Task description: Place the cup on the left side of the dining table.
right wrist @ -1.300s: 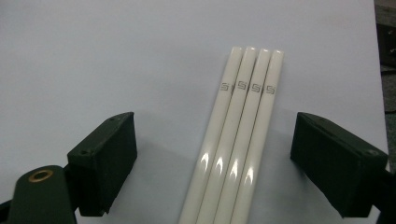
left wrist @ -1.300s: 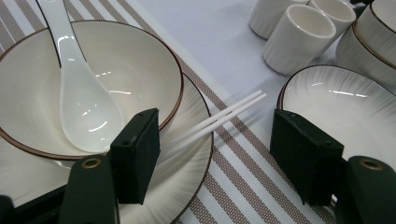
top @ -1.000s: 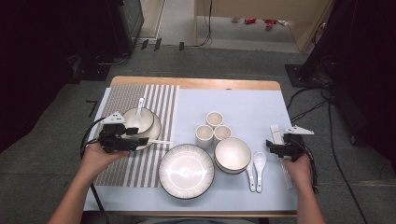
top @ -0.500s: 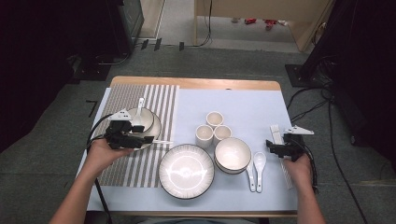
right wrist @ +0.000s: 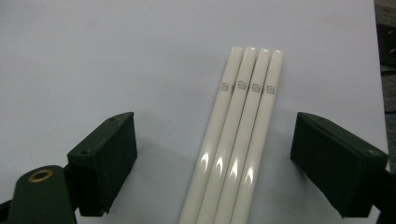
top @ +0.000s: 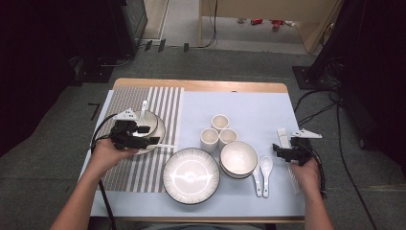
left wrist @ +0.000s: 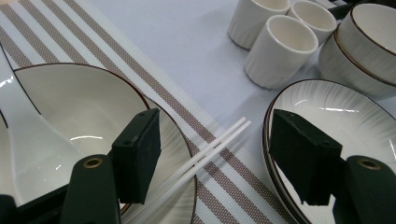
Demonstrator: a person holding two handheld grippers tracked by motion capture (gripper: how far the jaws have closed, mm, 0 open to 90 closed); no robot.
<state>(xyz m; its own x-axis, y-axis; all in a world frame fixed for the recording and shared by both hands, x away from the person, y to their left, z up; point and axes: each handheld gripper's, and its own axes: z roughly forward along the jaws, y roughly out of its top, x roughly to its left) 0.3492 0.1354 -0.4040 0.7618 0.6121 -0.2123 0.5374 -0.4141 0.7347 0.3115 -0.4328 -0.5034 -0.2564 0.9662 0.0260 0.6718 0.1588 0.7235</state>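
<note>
1. We note a wooden table (top: 201,86) on a grey carpeted floor, covered by a pale blue cloth (top: 249,110) with a striped placemat (top: 163,103) at the left.
2. The left gripper (left wrist: 215,163) hovers over the near rim of the shallow bowl (top: 152,125) on the placemat; its jaws stand spread, nothing pinched.
3. A pair of white chopsticks (left wrist: 205,156) lies between those jaws, resting on the bowl's rim and reaching right toward the large plate (top: 191,175).
4. A white spoon (left wrist: 28,140) rests in that bowl.
5. The right gripper (right wrist: 212,168) sits at the right edge, jaws spread either side of four white chopsticks (right wrist: 238,140) lying side by side, untouched.
6. Three cups (top: 218,132) stand mid-table, far of a deep bowl (top: 238,159).
</note>
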